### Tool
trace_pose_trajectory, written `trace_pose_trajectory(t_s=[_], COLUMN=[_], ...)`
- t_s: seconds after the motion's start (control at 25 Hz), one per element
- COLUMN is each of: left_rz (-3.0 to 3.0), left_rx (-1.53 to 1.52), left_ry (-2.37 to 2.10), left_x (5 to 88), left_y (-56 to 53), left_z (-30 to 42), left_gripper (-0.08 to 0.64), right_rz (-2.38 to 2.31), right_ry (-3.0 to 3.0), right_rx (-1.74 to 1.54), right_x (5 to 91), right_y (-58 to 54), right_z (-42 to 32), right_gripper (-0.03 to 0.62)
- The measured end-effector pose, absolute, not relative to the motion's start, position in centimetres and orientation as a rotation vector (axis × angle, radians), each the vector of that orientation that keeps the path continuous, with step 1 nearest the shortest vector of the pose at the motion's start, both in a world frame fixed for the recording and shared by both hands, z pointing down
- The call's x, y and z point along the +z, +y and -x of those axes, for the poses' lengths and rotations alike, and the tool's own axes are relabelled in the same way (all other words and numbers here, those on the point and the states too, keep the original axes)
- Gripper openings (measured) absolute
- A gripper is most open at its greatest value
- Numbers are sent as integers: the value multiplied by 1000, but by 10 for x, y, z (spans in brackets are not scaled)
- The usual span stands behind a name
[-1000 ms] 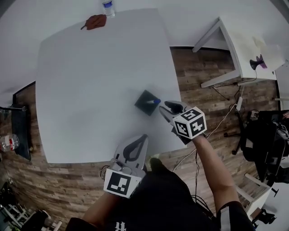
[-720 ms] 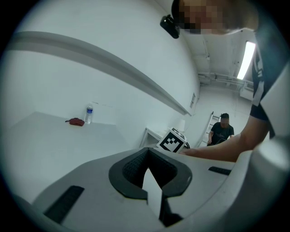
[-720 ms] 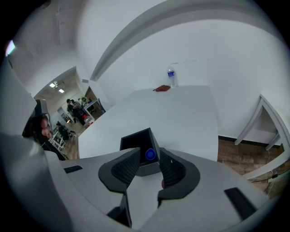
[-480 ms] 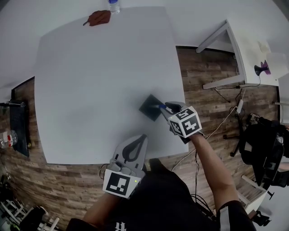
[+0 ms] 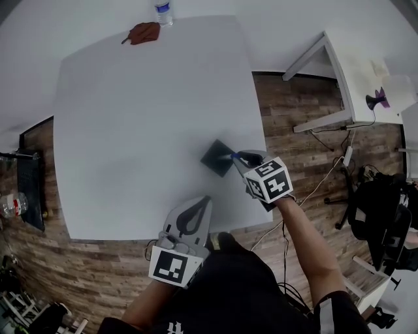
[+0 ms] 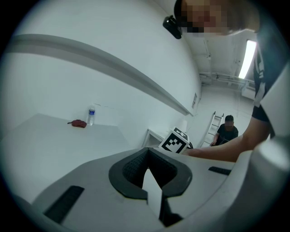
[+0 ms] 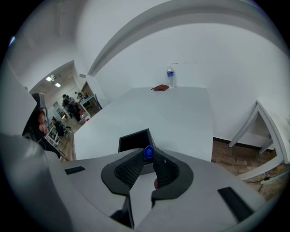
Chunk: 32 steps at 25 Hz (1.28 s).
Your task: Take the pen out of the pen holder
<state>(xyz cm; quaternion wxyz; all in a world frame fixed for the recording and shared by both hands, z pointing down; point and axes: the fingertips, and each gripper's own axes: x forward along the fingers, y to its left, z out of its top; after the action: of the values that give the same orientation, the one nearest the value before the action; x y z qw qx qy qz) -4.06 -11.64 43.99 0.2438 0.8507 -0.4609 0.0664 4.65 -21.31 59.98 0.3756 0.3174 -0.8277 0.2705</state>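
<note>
White table [image 5: 130,130]: right fingers [image 7: 165,170] just closed onto the pen [image 7: 148,152] (left fingers [image 6: 133,167] pressed together).

We're looking at a lab or research workspace here, certainly not a home. There are bare white walls [image 7: 190,41] all round and a wood-look plank floor [image 5: 287,104]. One big plain white table [image 5: 130,117] carries little beyond a water bottle [image 5: 163,11] at its far edge. Off to the side stands a second white table [image 5: 356,65], with loose cables [image 5: 318,179] trailing across the floor and a black chair [image 5: 385,215] close by. Overhead, a tube light [image 6: 247,59] hangs on a ceiling with exposed pipes, and a ladder [image 6: 213,129] stands at the back beside a person [image 6: 228,130]. Through a wide opening, more people [image 7: 72,105] gather around tables under strip lights.
</note>
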Motion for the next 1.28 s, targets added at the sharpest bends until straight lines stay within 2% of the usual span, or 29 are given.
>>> trace_pose_trajectory(t_s=[0.32, 0.96, 1.28], left_rz=[-2404, -2545, -2592], left_rx=[179, 124, 93], left_ry=[-1252, -1242, -1252], left_x=[425, 374, 348], left_y=[-110, -91, -82], left_z=[28, -12, -25], left_gripper=[6, 5, 5], right_rz=[-921, -1021, -1066], right_ry=[-2258, -2554, -2669], right_rx=[846, 904, 821], right_x=[552, 428, 371], right_y=[-210, -163, -138], right_z=[-55, -75, -94], right_gripper=[71, 69, 69])
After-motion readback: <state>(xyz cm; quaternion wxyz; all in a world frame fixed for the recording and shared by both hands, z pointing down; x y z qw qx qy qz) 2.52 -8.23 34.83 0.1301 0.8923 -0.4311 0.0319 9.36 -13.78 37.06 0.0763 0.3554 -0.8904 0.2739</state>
